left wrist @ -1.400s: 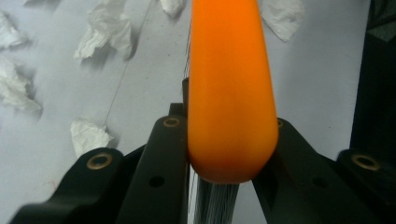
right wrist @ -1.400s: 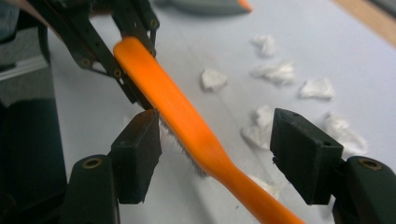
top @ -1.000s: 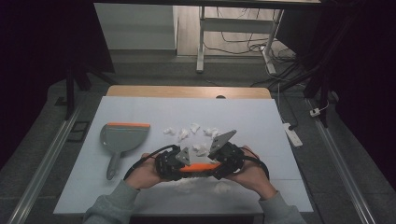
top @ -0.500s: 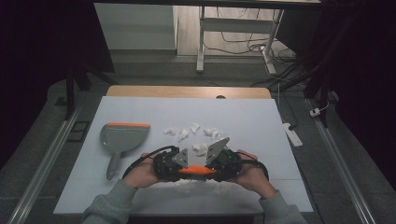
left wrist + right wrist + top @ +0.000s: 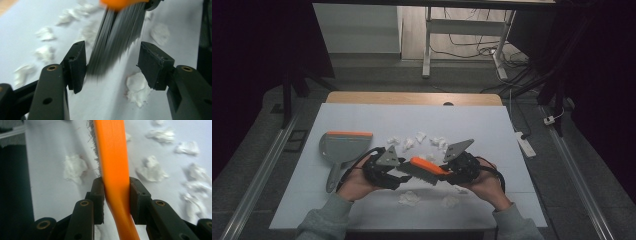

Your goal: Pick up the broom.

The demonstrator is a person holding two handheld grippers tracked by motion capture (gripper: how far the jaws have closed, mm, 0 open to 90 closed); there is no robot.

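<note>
Both hands drifted nearer; right gripper (image 5: 113, 202) clamps orange brush (image 5: 428, 170) handle, bristles point between the gaping left gripper (image 5: 112, 67) jaws.

Grey-green sleeves with ribbed cuffs come up over both wrists in the high view. The left gripper (image 5: 399, 172) is a black, blocky unit with a grey three-cornered plate on top and a black cable looping behind; the right gripper (image 5: 443, 173) is built alike. Up close, matte black jaws carry flat pads (image 5: 76, 65), brass-ringed pivot holes and small screw holes.
</note>
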